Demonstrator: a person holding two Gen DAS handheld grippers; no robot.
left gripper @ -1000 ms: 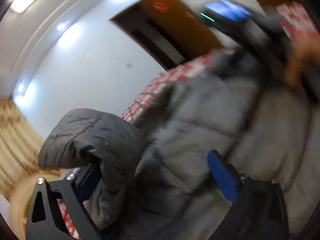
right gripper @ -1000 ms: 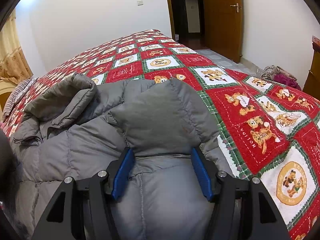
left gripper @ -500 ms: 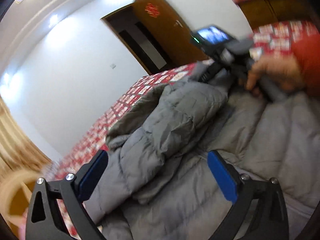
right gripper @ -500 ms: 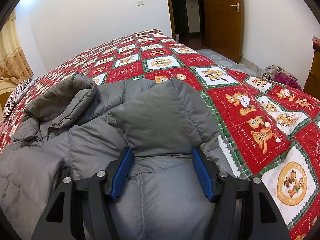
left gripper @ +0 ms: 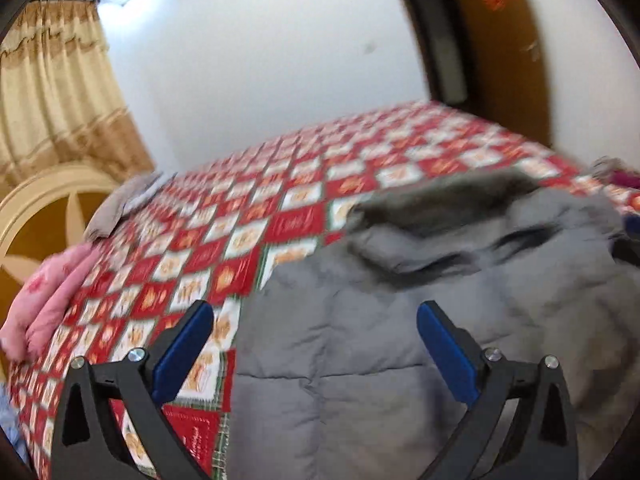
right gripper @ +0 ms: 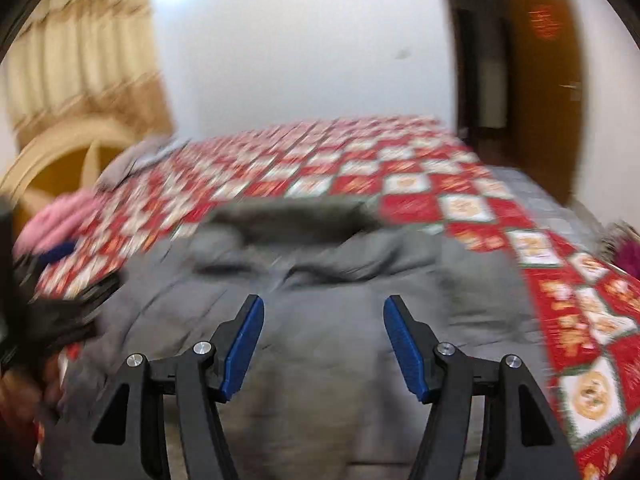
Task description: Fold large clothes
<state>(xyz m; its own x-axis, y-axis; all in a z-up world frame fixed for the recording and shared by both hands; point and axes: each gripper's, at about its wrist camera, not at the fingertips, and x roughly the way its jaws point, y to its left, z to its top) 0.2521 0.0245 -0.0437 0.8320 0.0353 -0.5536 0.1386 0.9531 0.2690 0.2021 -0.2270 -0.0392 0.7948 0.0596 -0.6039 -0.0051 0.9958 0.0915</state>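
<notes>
The grey puffer jacket (right gripper: 320, 320) lies rumpled, hood end farthest away, on the red patchwork quilt (left gripper: 248, 208), while the left gripper (left gripper: 312, 344) and right gripper (right gripper: 323, 340) hover above it, jaws spread, gripping nothing.

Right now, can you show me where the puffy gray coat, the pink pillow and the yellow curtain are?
gray coat (left gripper: 360, 360), left wrist view, on its quilted body.
pink pillow (left gripper: 52, 292), left wrist view, on its middle.
yellow curtain (left gripper: 52, 92), left wrist view, on its folds.

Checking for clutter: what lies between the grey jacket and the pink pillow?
Only bare quilt separates the jacket from the pillow, in the left wrist view.
</notes>
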